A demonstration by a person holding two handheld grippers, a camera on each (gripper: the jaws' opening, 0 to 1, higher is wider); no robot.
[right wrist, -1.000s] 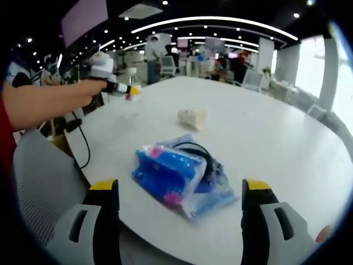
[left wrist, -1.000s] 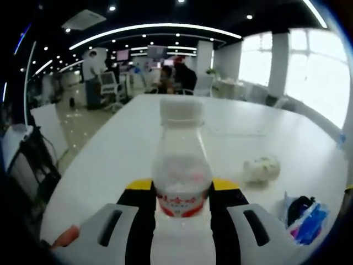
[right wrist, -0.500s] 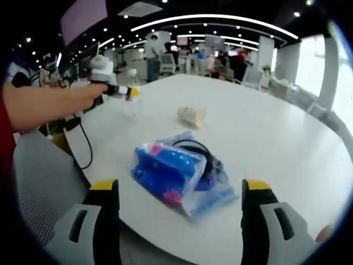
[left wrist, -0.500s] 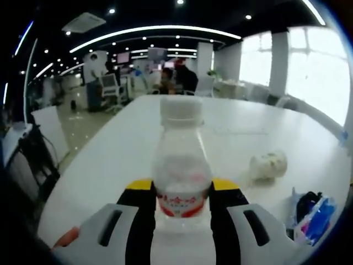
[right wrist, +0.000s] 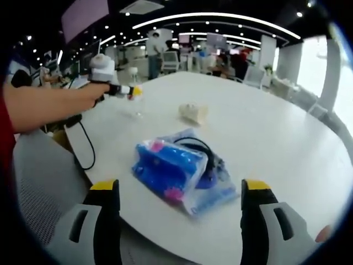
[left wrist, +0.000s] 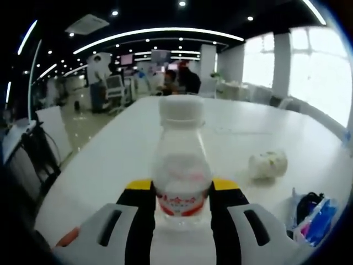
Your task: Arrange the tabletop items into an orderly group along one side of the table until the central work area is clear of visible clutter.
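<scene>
A clear plastic bottle (left wrist: pixel 181 165) with a white cap and red label stands upright between the yellow-tipped jaws of my left gripper (left wrist: pixel 181 190), which is shut on it. The same bottle (right wrist: pixel 137 102) is small in the right gripper view, held by the left gripper (right wrist: pixel 128 91) above the white table (right wrist: pixel 287 143). A crumpled white paper ball (left wrist: pixel 267 164) (right wrist: pixel 193 112) lies mid-table. A blue tissue pack in a clear bag with a black cable (right wrist: pixel 179 174) (left wrist: pixel 311 218) lies just ahead of my right gripper (right wrist: pixel 179 193), which is open with nothing between its jaws.
The round table edge (right wrist: pixel 110 187) runs close in front of the right gripper, with a grey chair back (right wrist: pixel 38 193) below left. A person's arm (right wrist: pixel 44 105) reaches in from the left. Office desks, chairs and people stand far behind.
The left gripper with the bottle has drifted slightly; the paper ball and tissue pack sit a little differently in its view. The right gripper view is almost unchanged.
</scene>
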